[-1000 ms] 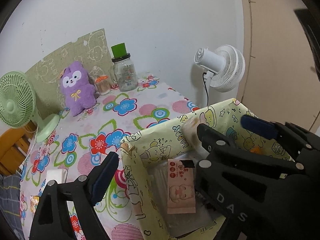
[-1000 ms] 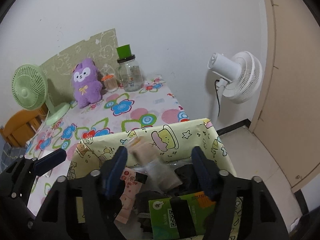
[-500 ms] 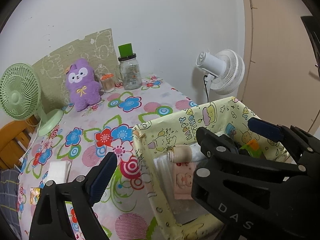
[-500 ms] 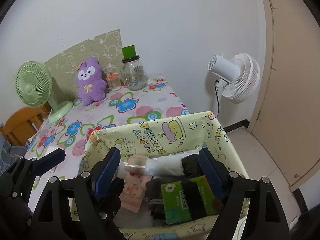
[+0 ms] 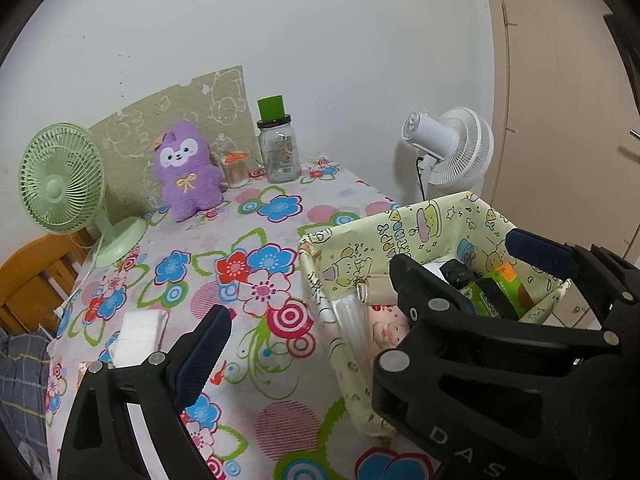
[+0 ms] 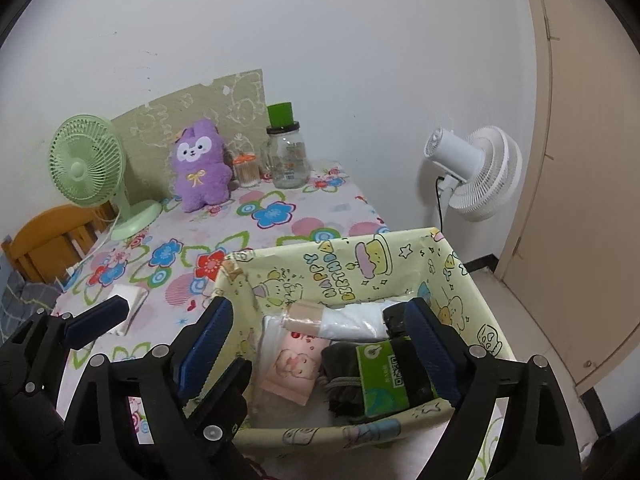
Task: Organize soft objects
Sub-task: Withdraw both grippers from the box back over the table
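Seen on the flower-print table (image 6: 280, 216): a pale yellow cartoon-print fabric storage box (image 6: 352, 268) near the front right edge, open at the top. Inside, along the far wall, a white rolled cloth with a beige band (image 6: 340, 320), long axis running left to right, banded end pointing left. Below it a flat pink packet with a baby picture (image 6: 292, 368), long axis slanting from far to near. Beside that, to the right, a dark grey folded cloth with a green paper label (image 6: 376, 380), long axis far to near; right end covered by the right gripper's finger.

Left gripper (image 5: 364, 292): fingers spread wide, holding nothing, 1 over the table and 1 over the box's far right corner. In its view, much of the box interior blocked by the right gripper's black body.

Right gripper (image 6: 320, 336): fingers wide apart, empty, left one at the box's left wall and right one over the box interior.

At the far wall, upright and facing forward: a purple plush toy (image 6: 200, 168). Near the left edge a white folded tissue piece (image 5: 140, 332), partly cut off by a finger.
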`<state>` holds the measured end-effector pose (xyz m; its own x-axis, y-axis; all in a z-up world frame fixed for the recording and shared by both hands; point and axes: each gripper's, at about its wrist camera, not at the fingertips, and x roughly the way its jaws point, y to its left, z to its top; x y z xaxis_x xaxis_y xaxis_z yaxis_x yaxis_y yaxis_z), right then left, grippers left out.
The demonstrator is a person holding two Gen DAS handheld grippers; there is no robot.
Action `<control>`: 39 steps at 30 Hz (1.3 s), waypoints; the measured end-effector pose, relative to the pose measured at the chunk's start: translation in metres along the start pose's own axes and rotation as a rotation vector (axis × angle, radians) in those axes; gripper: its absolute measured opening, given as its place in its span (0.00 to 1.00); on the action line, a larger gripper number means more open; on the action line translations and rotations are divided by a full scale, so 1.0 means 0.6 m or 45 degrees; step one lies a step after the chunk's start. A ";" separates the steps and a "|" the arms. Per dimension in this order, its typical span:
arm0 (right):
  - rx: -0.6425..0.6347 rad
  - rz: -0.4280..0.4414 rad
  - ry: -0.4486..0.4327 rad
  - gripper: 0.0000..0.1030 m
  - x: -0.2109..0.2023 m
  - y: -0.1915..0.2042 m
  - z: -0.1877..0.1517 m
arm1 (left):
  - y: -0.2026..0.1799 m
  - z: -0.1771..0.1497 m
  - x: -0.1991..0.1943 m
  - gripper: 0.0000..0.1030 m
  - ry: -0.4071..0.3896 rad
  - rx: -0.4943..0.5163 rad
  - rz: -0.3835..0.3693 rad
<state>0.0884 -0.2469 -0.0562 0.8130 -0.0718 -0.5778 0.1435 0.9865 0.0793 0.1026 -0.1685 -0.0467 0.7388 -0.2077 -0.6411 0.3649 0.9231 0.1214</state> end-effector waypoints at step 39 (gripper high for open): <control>-0.139 0.067 -0.117 0.99 -0.113 0.128 -0.041 | 0.087 -0.077 -0.131 1.00 -0.122 -0.089 0.062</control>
<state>0.0302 -0.1624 -0.0310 0.8666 -0.0280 -0.4982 0.0412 0.9990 0.0156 0.0374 -0.0892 -0.0246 0.8069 -0.1889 -0.5597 0.2890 0.9526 0.0952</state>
